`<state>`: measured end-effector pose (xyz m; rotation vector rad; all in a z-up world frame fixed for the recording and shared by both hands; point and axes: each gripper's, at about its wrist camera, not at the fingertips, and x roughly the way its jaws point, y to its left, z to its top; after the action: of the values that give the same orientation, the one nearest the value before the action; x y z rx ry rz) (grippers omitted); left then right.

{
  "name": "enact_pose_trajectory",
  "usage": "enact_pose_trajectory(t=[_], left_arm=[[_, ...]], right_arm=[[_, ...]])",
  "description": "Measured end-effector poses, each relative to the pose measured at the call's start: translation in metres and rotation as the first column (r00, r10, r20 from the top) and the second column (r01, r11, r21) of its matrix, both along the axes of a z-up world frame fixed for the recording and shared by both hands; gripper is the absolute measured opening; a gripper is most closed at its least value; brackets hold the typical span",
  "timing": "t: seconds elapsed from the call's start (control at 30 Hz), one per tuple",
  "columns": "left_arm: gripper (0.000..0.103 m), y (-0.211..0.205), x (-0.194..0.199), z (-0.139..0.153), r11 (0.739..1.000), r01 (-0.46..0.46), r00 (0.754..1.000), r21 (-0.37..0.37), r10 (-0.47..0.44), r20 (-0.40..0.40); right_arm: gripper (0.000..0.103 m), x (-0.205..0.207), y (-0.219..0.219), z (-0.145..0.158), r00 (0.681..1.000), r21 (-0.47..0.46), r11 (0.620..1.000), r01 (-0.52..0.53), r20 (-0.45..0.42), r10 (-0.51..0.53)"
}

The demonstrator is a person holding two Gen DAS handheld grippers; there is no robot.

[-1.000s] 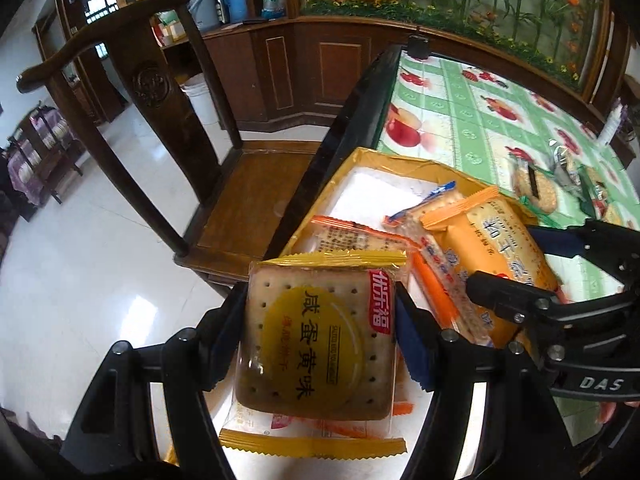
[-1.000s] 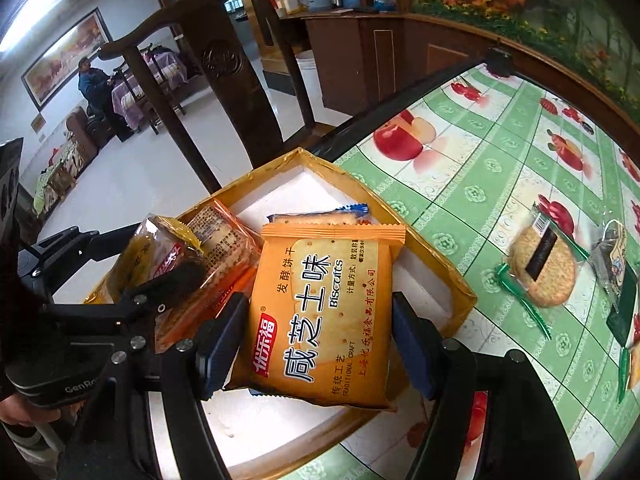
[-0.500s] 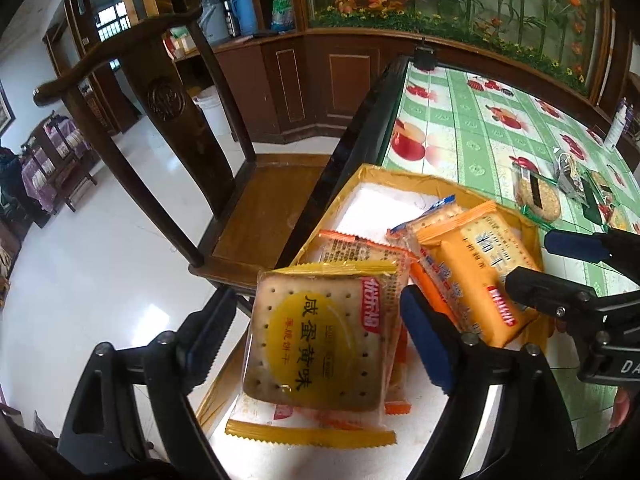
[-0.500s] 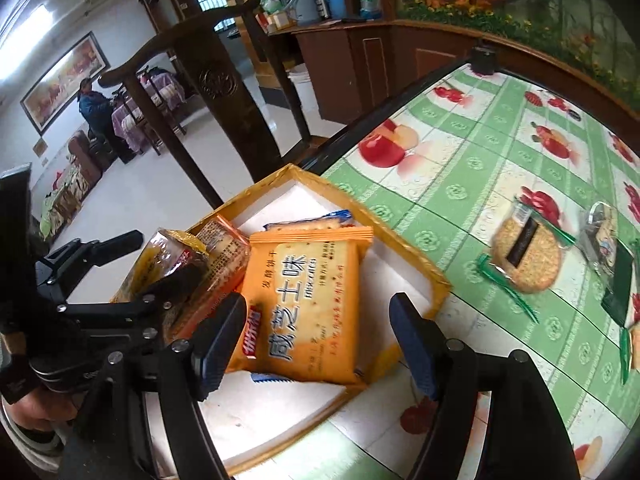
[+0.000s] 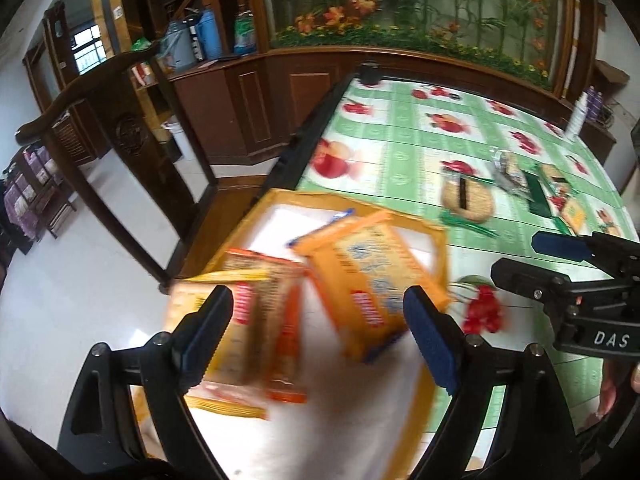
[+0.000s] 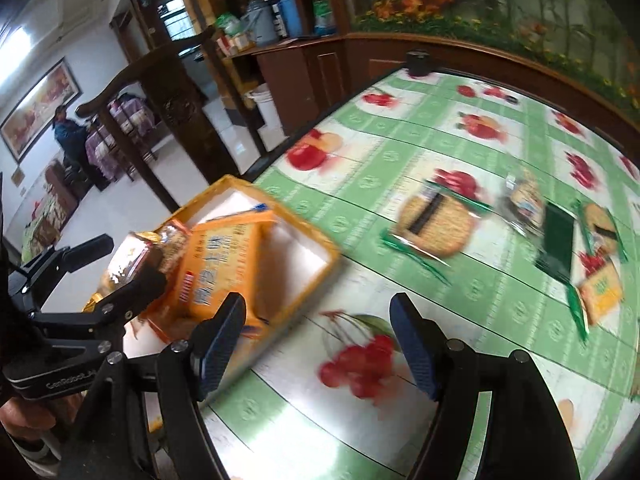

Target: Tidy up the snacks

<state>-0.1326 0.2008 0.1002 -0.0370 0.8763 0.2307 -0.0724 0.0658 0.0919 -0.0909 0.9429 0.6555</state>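
- Hovering over a shallow yellow cardboard tray (image 5: pixel 438 240) at the near left corner of a table under a green fruit-print cloth (image 5: pixel 404 148), both grippers are empty.
- The left gripper (image 5: pixel 320 336) has just been opening; its blue pads stand wide above the tray, pressing on nothing.
- The right gripper (image 6: pixel 316 340) has also just been opening; released, it hangs over bare cloth just right of the tray.
- Inside the tray lie flat foil biscuit packets: an orange one (image 5: pixel 368 276) leaning across the middle, and a yellow one (image 5: pixel 208 320) stacked on others at the near left.
- Farther right on the cloth, loose snacks wait: a round brown cracker in a clear green-edged wrapper (image 6: pixel 436 220), then several small mixed packets (image 6: pixel 560 236) near the right edge.
- The round cracker will likely be light, brittle and slick in its film. A gentle pinch across its flat faces or on the crimped wrapper end seems safest; squeezing hard could crack it.
- A dark wooden chair (image 5: pixel 128 140) stands on the floor left of the table.
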Motion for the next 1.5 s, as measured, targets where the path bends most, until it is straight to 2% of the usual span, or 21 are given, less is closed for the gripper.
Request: enact_pose_trajectory(t=[0.33, 0.6, 0.83, 0.93, 1.03, 1.1, 1.37, 1.5], left_arm=[[0.087, -0.064, 0.019, 0.001, 0.994, 0.077, 0.997, -0.074, -0.078, -0.006], [0.087, -0.107, 0.073, -0.008, 0.987, 0.116, 0.991, -0.11, -0.123, -0.061], [0.088, -0.127, 0.139, -0.032, 0.983, 0.147, 0.974, -0.113, -0.164, -0.159], [0.088, -0.127, 0.161, -0.044, 0.985, 0.135, 0.968, -0.108, -0.154, -0.197], [0.088, -0.125, 0.181, -0.052, 0.983, 0.123, 0.965, -0.138, -0.15, -0.213], [0.088, -0.125, 0.193, -0.056, 0.984, 0.126, 0.963, -0.128, -0.152, -0.223], [0.088, -0.124, 0.219, -0.078, 0.983, 0.12, 0.949, -0.135, -0.154, -0.274], [0.09, -0.121, 0.226, -0.088, 0.986, 0.096, 0.946, -0.135, -0.133, -0.294]], right_arm=[[0.077, 0.008, -0.094, -0.011, 0.987, -0.004, 0.987, 0.158, -0.024, -0.158], [0.079, 0.019, -0.157, -0.022, 0.962, 0.013, 0.964, 0.266, -0.063, -0.265], [0.08, 0.035, -0.183, -0.026, 0.949, 0.001, 0.952, 0.307, -0.071, -0.306], [0.08, 0.043, -0.193, -0.028, 0.944, -0.001, 0.947, 0.322, -0.077, -0.321], [0.08, 0.051, -0.201, -0.03, 0.938, -0.004, 0.942, 0.337, -0.083, -0.336], [0.08, 0.055, -0.206, -0.032, 0.934, -0.008, 0.937, 0.348, -0.088, -0.348], [0.082, 0.073, -0.22, -0.035, 0.915, -0.002, 0.92, 0.391, -0.103, -0.389], [0.082, 0.088, -0.209, -0.027, 0.921, 0.031, 0.924, 0.382, -0.103, -0.377]])
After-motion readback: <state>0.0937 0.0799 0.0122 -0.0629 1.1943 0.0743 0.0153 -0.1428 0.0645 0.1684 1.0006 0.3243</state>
